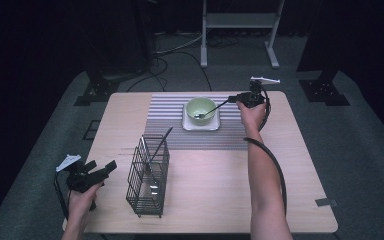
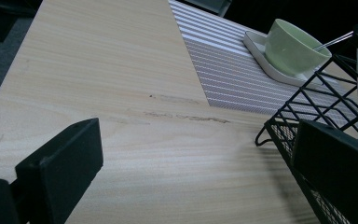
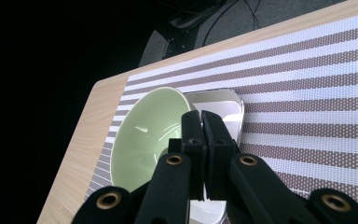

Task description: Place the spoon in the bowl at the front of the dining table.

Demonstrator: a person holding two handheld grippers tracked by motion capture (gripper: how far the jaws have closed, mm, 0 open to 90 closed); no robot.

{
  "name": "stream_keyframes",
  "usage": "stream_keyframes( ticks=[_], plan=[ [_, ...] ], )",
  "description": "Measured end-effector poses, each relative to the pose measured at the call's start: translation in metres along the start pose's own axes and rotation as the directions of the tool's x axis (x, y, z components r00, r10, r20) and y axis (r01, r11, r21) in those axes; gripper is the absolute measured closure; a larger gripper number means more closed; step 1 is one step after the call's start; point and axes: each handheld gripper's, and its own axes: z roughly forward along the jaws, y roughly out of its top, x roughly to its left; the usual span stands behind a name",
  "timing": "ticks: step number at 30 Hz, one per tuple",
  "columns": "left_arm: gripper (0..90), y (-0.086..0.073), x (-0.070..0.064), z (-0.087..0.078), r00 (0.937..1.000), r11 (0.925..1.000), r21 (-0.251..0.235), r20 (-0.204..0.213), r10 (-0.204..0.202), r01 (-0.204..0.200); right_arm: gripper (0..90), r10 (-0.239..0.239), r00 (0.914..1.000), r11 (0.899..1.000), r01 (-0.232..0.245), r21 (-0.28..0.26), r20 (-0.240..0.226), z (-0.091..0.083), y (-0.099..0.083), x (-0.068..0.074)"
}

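Near the table's far edge, slim metal spoon (image 1: pixel 211 110) tips into pale green ceramic bowl (image 1: pixel 201 109) on white square plate (image 1: pixel 200 124); my right gripper (image 1: pixel 236 98) pinches its handle. Left gripper (image 1: pixel 111 166) gapes empty beside black wire basket (image 1: pixel 148 177), near edge.

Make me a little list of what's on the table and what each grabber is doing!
table: wooden table with a striped placemat
bowl: green bowl on a white square plate
right gripper: shut on the handle of a spoon whose head sits in the bowl
left gripper: open, holding nothing, beside the basket
basket: black wire basket with utensils standing inside
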Motion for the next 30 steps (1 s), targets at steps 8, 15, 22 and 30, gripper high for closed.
stream_keyframes(
  ticks=[8, 15, 22, 30],
  plan=[
    [1.0, 0.0, 0.001, 0.0, 1.0, 1.0, -0.003, -0.002, 0.001, -0.001, 82.6, 0.017, 0.9995, 1.0, -0.016, 0.015, -0.028, 0.003, -0.005, -0.006],
    [1.0, 0.0, 0.0, -0.001, 1.0, 1.0, -0.003, -0.003, 0.001, -0.001, 71.3, 0.03, 0.9967, 0.999, -0.029, 0.017, -0.075, 0.002, -0.012, -0.007],
    [1.0, 0.0, -0.001, -0.001, 1.0, 1.0, -0.001, -0.006, 0.003, -0.003, 60.5, 0.002, 0.9951, 0.999, 0.002, 0.036, -0.098, -0.004, -0.019, -0.007],
    [1.0, -0.001, -0.003, 0.0, 1.0, 1.0, 0.003, -0.004, 0.009, -0.009, 49.6, -0.001, 0.9898, 0.998, 0.01, 0.059, -0.143, -0.013, -0.028, -0.011]
  ],
)
